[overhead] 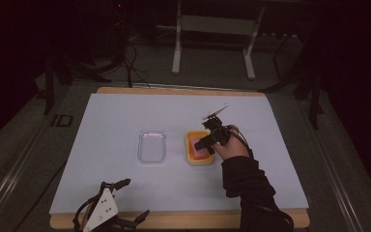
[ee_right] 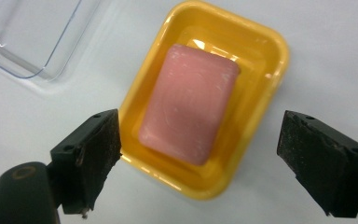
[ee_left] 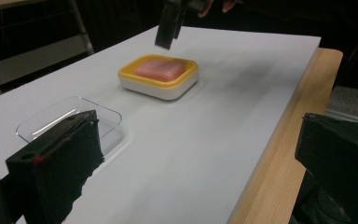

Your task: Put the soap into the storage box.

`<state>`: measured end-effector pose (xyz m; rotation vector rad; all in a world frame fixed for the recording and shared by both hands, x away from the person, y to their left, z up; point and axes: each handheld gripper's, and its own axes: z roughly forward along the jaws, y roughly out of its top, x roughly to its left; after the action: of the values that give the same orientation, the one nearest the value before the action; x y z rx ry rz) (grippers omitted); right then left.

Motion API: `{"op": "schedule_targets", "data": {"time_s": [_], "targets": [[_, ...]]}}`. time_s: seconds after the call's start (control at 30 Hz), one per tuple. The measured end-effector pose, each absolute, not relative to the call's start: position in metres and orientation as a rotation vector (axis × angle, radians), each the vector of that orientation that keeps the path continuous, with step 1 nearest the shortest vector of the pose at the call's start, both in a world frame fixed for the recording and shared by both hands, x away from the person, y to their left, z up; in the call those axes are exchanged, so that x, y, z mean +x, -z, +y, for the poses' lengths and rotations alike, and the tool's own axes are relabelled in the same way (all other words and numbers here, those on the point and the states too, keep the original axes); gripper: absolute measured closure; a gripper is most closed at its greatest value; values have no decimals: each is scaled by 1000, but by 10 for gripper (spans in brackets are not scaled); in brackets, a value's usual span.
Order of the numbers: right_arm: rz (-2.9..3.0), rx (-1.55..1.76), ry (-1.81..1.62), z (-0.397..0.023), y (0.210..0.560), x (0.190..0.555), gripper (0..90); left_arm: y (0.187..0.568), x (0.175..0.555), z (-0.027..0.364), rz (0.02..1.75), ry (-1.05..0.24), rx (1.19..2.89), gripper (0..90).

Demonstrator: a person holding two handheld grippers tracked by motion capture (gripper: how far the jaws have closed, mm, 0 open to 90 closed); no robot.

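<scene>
Soap (ee_right: 189, 102), pink and rectangular, is seen lying in a yellow dish (ee_right: 261, 56) near the middle of the table (overhead: 270, 121), beside a clear lid (overhead: 152, 146). The right tool (ee_right: 200, 154) is held above the dish, jaws spread wide. The left tool (overhead: 125, 203) is rested at the table's near left edge, jaws apart and empty.

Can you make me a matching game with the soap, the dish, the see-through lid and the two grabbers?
Things:
1. soap bar
2. soap dish
3. clear lid
4. left gripper
5. right gripper

Descriptions:
A. yellow rim
B. open above the dish
C. pink, lying in the dish
D. resting at the table's near edge
E. flat on the table, left of the dish

Pairs: 1-C, 2-A, 3-E, 4-D, 5-B
</scene>
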<state>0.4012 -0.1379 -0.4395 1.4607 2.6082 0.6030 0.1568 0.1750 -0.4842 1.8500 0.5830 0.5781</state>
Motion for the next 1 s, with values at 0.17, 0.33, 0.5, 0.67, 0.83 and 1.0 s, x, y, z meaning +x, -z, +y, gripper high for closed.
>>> {"op": "schedule_targets", "data": {"time_s": [0.17, 0.33, 0.5, 0.67, 0.83, 1.0], "targets": [[2624, 1455, -646, -154, 429, 387, 132, 484, 157, 175, 582, -578, 1854, 8], [2602, 1377, -714, -168, 422, 371, 132, 485, 157, 174, 581, -581, 1854, 8], [2550, 1328, -779, -182, 418, 357, 131, 485, 157, 174, 580, -580, 1857, 8], [2538, 1262, -834, -194, 421, 343, 127, 485, 157, 174, 581, -581, 1857, 8], [2541, 1204, -850, -204, 427, 330, 127, 485, 157, 174, 578, -580, 1861, 8], [2545, 1161, -868, -213, 435, 317, 120, 485, 157, 173, 579, -579, 1862, 8]]}}
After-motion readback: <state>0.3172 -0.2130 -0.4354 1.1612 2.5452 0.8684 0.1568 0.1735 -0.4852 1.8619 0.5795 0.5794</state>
